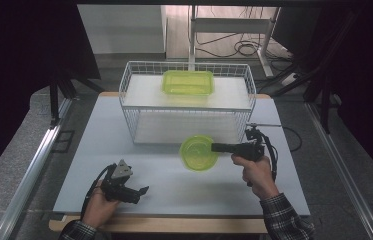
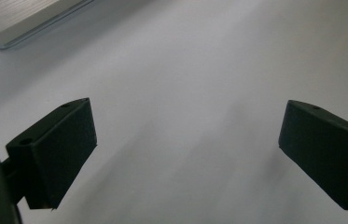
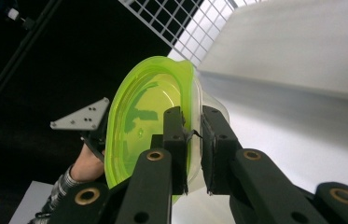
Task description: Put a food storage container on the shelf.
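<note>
Light falls evenly from overhead onto the pale desk (image 1: 124,125), while both sides of the room sink into near black. In the high view the picture is soft and slightly grainy, with faint shadows under the wire basket (image 1: 186,100). In the left gripper view the 2 black jaws are blurred at their edges and cast weak smeared shadows. In the right gripper view the green bowl (image 3: 143,121) glows translucent and carries small glints, against a dark background with blue light spots at the left edge.

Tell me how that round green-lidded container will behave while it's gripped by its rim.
The round container looks like thin clear plastic, probably light and a little flexible. The right gripper pinches only its rim, so it may swing or slip; the glossy green lid looks slick.
</note>
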